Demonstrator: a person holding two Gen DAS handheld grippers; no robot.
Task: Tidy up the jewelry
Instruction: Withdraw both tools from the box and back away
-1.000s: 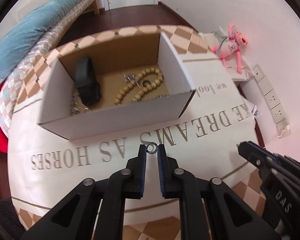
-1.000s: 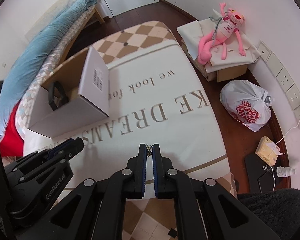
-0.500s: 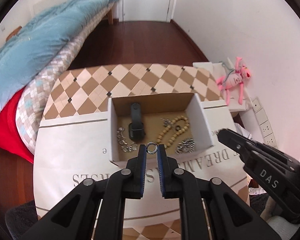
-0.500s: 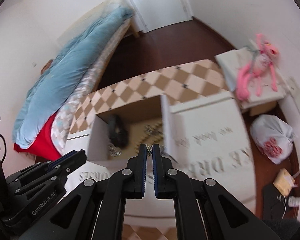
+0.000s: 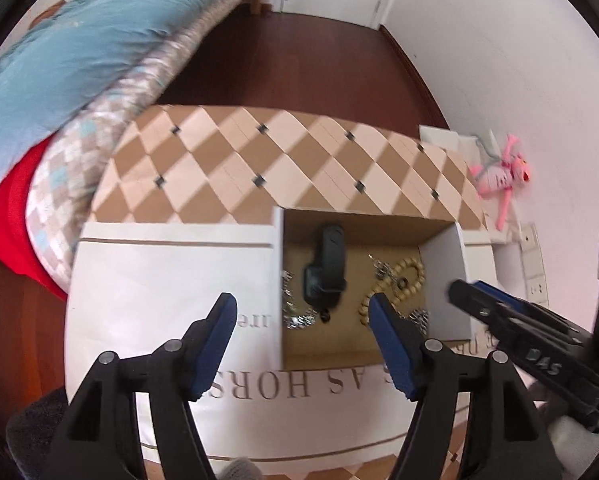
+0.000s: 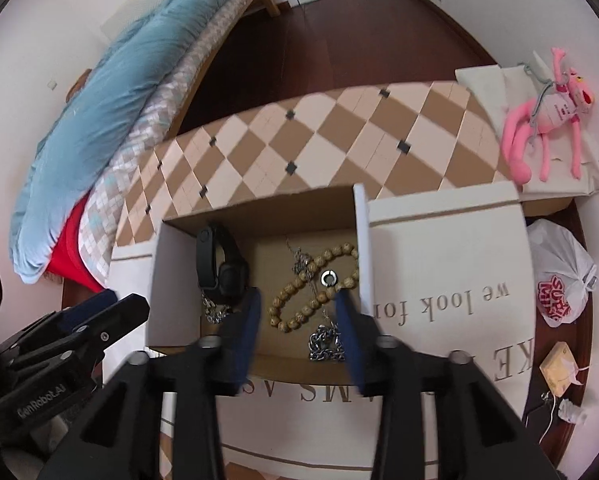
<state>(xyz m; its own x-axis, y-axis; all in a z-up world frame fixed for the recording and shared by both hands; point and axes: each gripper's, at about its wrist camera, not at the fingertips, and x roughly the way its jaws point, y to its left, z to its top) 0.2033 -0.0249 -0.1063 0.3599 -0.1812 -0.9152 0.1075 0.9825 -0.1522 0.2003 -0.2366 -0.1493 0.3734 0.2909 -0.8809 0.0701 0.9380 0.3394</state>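
An open cardboard box (image 5: 443, 280) (image 6: 171, 280) stands on the table and holds a black watch (image 5: 327, 272) (image 6: 219, 268), a wooden bead bracelet (image 5: 409, 272) (image 6: 299, 312), silver chains (image 5: 295, 318) (image 6: 325, 342) and a silver ring (image 6: 328, 278) lying on the beads. My left gripper (image 5: 301, 304) hovers over the box's left half with its jaws opening and nothing pressed between the pads. A small ring-like piece (image 5: 325, 317) shows just below the watch. My right gripper (image 6: 297, 298) hangs above the beads, its jaws opening too, with no object touching its pads.
The table carries a white cloth with printed lettering (image 6: 459, 296) and a brown checked border (image 5: 283, 168). A bed with a blue duvet (image 5: 79, 48) lies at the left. A pink plush toy (image 6: 547, 116) and a white plastic bag (image 6: 559, 276) sit at the right.
Both grippers moved from the table's front to above the box, then spread their jaws. The ring that the left jaws pinched is no longer between them, and the right jaws' small piece is gone too.
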